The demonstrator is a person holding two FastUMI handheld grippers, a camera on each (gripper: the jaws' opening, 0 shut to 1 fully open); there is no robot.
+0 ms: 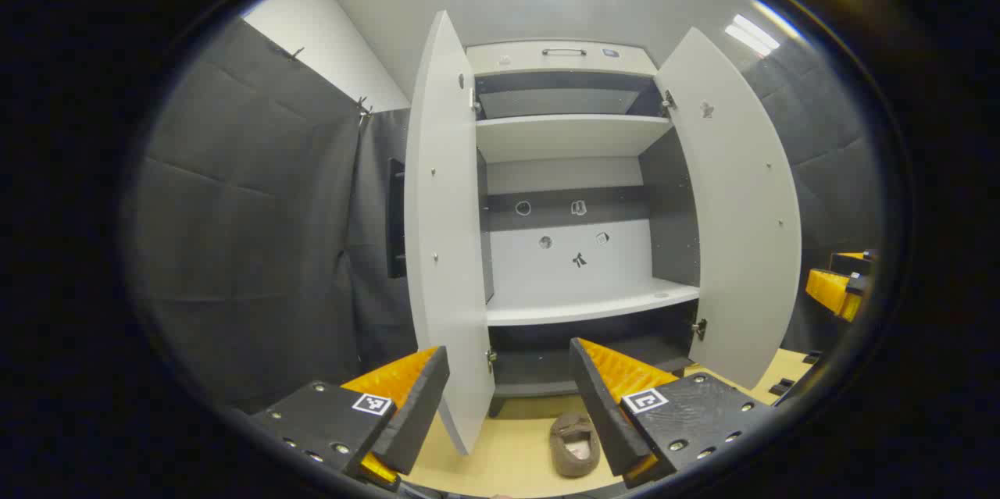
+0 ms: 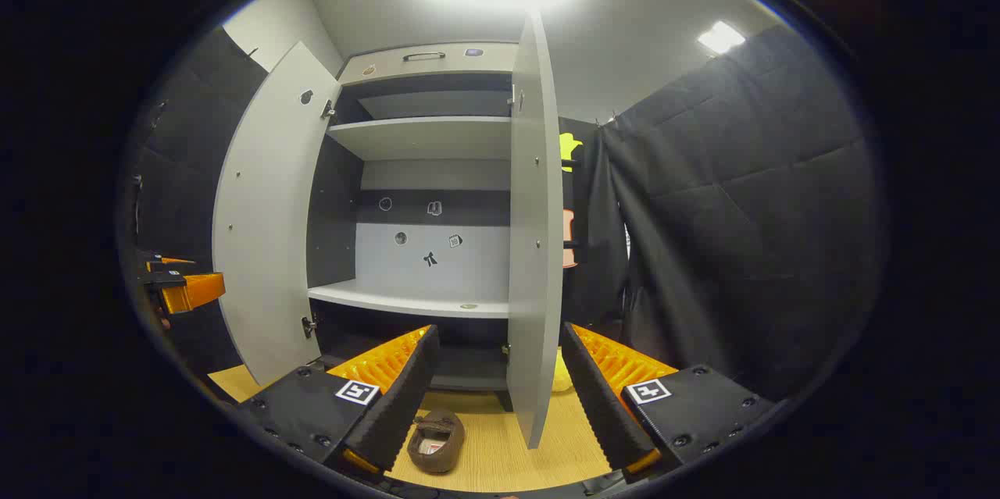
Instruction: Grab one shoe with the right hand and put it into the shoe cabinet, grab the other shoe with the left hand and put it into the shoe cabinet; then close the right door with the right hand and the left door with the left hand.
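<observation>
A brown shoe [image 1: 574, 444] lies on the wooden floor in front of the open shoe cabinet [image 1: 578, 140], just below my left gripper [image 1: 508, 405], which is open and holds nothing. The cabinet's left door [image 1: 445, 233] and right door [image 1: 734, 210] both stand wide open. In the right gripper view a brown shoe [image 2: 436, 440] lies on the floor below my right gripper [image 2: 496, 397], also open and empty. The right door's edge [image 2: 535, 233] stands straight ahead between its fingers. The middle shelf [image 2: 406, 300] is bare.
Dark padded walls [image 1: 250, 249] close in both sides. My right gripper [image 1: 840, 288] shows at the right edge of the left gripper view, and my left gripper [image 2: 183, 288] at the left edge of the right gripper view. A yellow object [image 2: 558, 378] sits behind the right door.
</observation>
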